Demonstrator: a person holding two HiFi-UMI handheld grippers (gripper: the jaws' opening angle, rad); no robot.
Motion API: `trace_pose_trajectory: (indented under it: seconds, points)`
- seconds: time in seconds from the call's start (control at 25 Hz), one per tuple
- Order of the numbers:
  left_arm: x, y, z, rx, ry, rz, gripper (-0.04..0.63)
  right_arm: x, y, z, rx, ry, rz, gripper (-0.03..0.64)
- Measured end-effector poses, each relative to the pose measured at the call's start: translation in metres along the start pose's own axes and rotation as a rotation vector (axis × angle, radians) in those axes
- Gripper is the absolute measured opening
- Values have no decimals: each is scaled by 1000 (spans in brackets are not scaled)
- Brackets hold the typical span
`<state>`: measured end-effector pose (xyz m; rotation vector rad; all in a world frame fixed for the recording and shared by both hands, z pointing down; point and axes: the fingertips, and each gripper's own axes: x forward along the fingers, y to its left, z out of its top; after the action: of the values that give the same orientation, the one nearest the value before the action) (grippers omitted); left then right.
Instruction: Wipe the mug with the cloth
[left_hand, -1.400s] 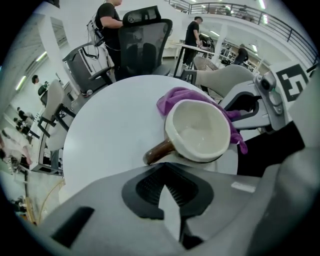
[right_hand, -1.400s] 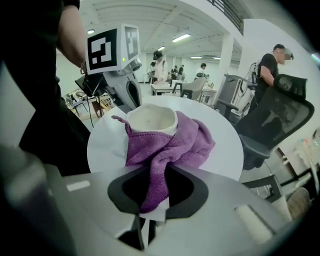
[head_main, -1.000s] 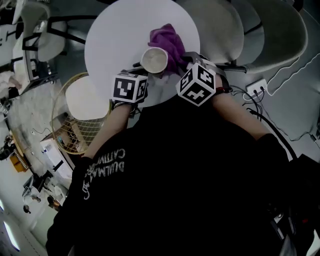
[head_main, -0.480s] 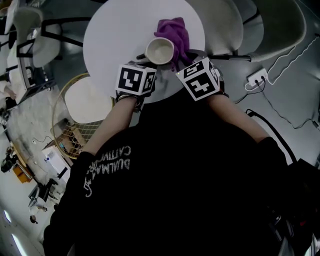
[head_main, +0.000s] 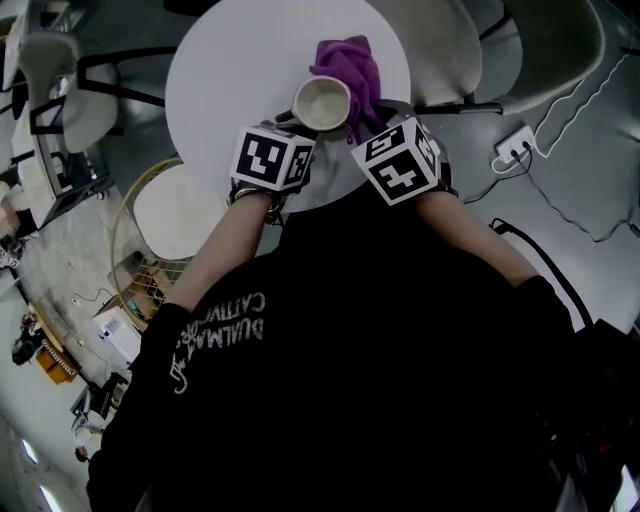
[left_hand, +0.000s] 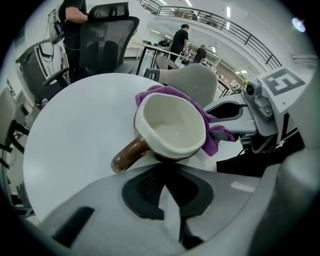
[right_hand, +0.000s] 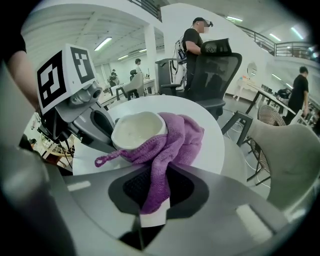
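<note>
A mug (head_main: 321, 103), cream inside and brown outside, tilts over the round white table (head_main: 230, 70). In the left gripper view the mug (left_hand: 172, 127) has its mouth toward the camera and its brown handle (left_hand: 127, 155) low on the left. My left gripper (left_hand: 167, 167) is shut on the mug's near wall. My right gripper (right_hand: 155, 192) is shut on the purple cloth (right_hand: 175, 140), which drapes round the right side of the mug (right_hand: 137, 129). From the head view the left gripper (head_main: 296, 122) and right gripper (head_main: 365, 120) flank the mug, with the cloth (head_main: 350, 65) behind it.
A wicker chair with a white seat (head_main: 170, 200) stands left of the table. A power strip (head_main: 517, 145) and cables lie on the floor at right. Office chairs (left_hand: 107, 40), a cream chair (left_hand: 195, 82) and standing people (right_hand: 197, 40) are beyond the table.
Both grippers have rolled at the wrist, the right one more. The mug stays between them and its mouth has turned a little; the cloth stays wrapped on its right side.
</note>
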<state>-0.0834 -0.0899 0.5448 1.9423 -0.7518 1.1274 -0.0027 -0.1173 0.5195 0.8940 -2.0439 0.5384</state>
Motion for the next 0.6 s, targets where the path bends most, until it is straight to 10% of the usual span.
trace_pose_trajectory:
  seconds: [0.6]
  points:
    - [4,-7,1,48,43,-38,2,-2,7,3,-65,11,-47,46]
